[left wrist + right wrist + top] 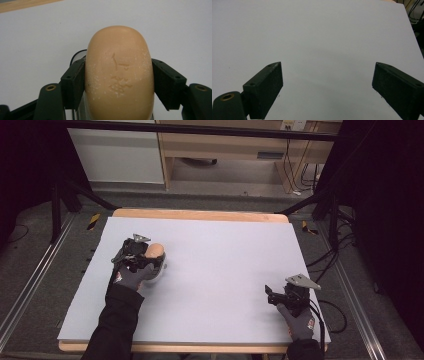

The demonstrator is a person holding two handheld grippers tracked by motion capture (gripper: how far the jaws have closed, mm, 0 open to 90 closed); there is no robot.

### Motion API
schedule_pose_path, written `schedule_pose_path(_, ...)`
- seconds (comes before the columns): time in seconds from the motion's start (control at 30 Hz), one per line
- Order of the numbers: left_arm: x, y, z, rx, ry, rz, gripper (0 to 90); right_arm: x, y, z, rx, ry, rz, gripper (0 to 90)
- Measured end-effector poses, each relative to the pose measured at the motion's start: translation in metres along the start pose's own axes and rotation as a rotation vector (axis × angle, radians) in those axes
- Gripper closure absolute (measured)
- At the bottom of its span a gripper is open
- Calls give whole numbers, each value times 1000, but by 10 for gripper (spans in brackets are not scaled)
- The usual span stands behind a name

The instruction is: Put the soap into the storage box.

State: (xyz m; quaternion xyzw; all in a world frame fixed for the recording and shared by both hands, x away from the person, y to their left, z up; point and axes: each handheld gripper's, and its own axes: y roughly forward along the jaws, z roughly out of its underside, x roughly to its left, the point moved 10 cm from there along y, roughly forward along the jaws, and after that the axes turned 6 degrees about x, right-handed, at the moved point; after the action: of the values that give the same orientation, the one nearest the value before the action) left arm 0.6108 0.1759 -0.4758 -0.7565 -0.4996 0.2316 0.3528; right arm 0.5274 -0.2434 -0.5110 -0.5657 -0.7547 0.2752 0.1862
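1 tan oval soap bar (119, 75) sat pinched in the left gripper (119, 85); right gripper (327, 92) was spread over the pale grey tabletop (225, 270).

A pale grey rectangular sheet (210, 270) lies on the wooden-edged table (200, 215) and covers nearly all of its top. On the left half of the sheet, toward the middle of its depth, the left gripper (145, 257) sits with a tan oval bar of soap (119, 75) between its jaws, touching both. The right gripper (280, 296) is well apart from it, at the sheet's right near corner, jaws spread over bare sheet. Behind the table stands a light wooden cabinet (225, 145) on the floor.
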Motion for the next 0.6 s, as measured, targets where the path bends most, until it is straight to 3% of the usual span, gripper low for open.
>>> schedule_pose_path(0.6, 4, 12, 15, 32, -20, -3, 320, 1, 0, 0, 4, -1, -1, 98)
